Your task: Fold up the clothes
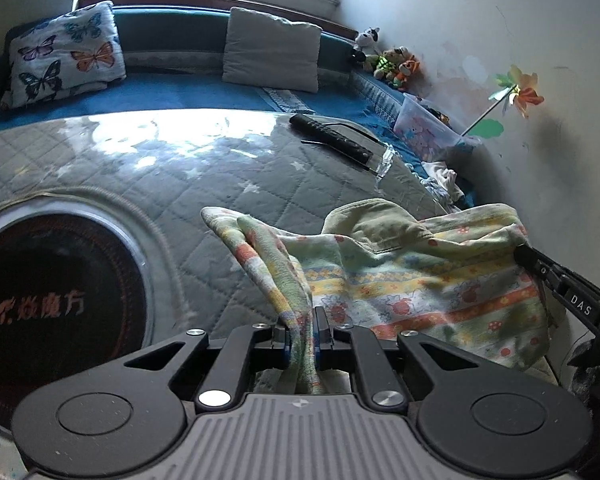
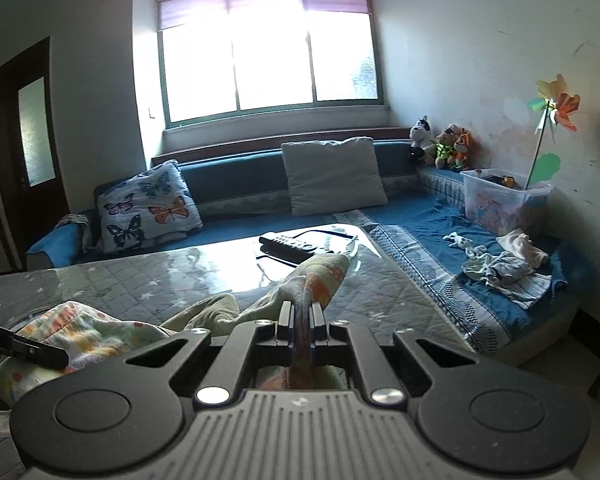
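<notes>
Two grippers clamp one floral garment (image 1: 412, 280) as we hold it over the table's (image 1: 148, 168) near right corner: our left gripper (image 1: 300, 330) pinches a bunched edge, our right gripper (image 2: 301, 322) another fold. A black remote (image 1: 332, 138) lies near the table's far right corner, a dark round burner (image 1: 56, 300) sits near its left edge, and loose clothes (image 2: 508, 268) rest on the blue sofa (image 2: 420, 216).

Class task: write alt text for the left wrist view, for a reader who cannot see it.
The left gripper pinches a bunched edge of a pastel floral garment over a grey quilted table, while the right gripper clamps its far corner. A black remote lies beyond.
</notes>
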